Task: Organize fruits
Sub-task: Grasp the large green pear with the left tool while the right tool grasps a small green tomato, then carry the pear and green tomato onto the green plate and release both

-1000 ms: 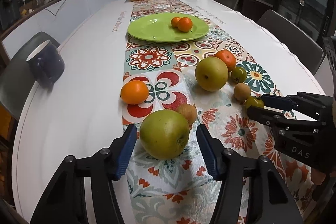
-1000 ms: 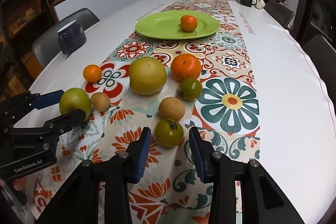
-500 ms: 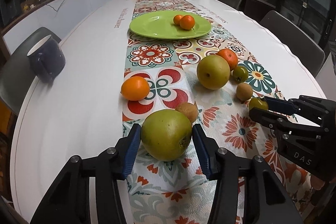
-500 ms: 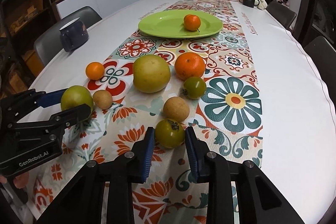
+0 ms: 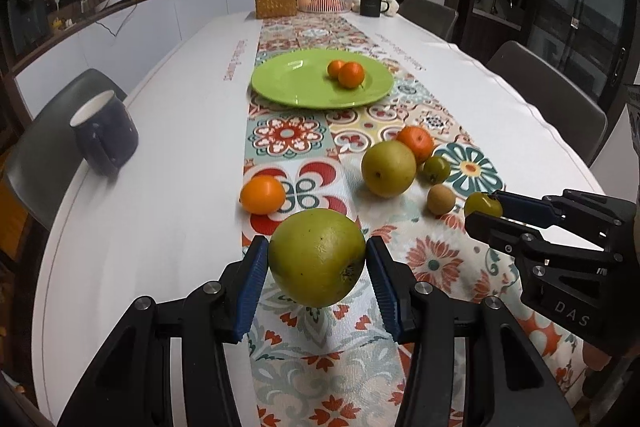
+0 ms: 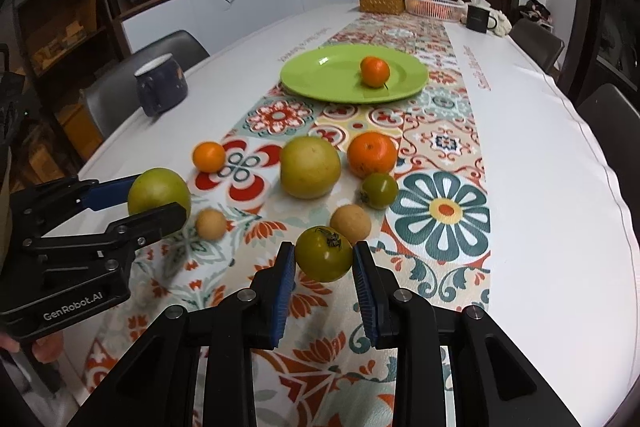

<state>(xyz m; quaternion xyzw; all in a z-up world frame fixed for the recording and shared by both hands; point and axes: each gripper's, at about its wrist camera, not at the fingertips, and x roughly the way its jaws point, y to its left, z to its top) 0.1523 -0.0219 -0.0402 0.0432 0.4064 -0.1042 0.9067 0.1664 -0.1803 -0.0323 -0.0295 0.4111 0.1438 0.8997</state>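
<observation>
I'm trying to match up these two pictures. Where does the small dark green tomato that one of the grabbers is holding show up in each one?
Left wrist view: the small green tomato sits at the right edge, pinched at the tip of the right gripper reaching in from the side.
Right wrist view: the tomato is bottom centre, clamped between that gripper's blue pads.
Shared landmark: the green plate farther up the table runner.

Plate behind loose fruit on runner.

both hand-held grippers (left, right) clamped, tilted downward
</observation>
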